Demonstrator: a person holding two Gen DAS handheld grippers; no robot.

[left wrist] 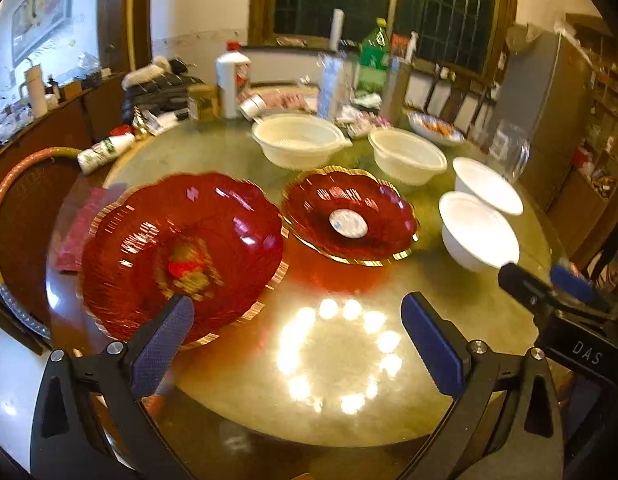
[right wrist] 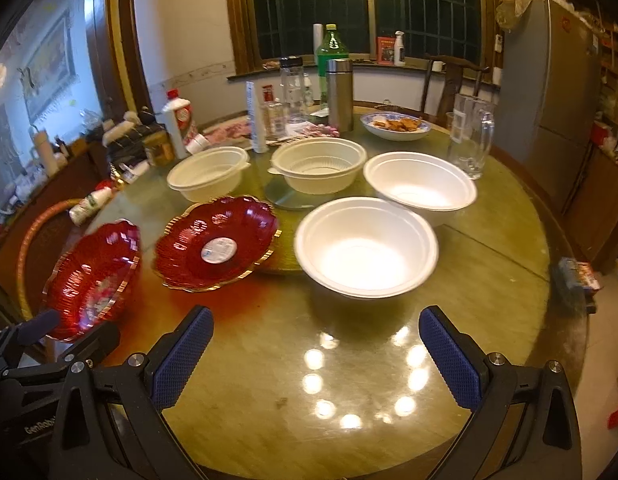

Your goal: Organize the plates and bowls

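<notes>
Both claws stand wide apart, and as far as I can see neither is clamped on anything. On the left claw [left wrist: 297,340], the left-hand pad [left wrist: 165,344] overlaps the near rim of the big red plate [left wrist: 181,252]; that plate looks tilted and blurred, so I cannot tell whether the pad is touching it or only in front of it. Ahead and slightly right of that claw sits the smaller red plate [left wrist: 349,216] with a white sticker in its middle, flat on the tabletop [left wrist: 349,408].

Ahead of the right claw [right wrist: 317,352], with bare tabletop between, sits a white bowl [right wrist: 367,246]; a second white bowl [right wrist: 421,186] lies just beyond it, further right. Two cream bowls [right wrist: 319,164] [right wrist: 209,174] stand farther back.

By my reckoning the sorting has barely begun: plates lie side by side, bowls stand singly, nothing nested. Stacking the red plates and nesting the bowls is all left.
</notes>
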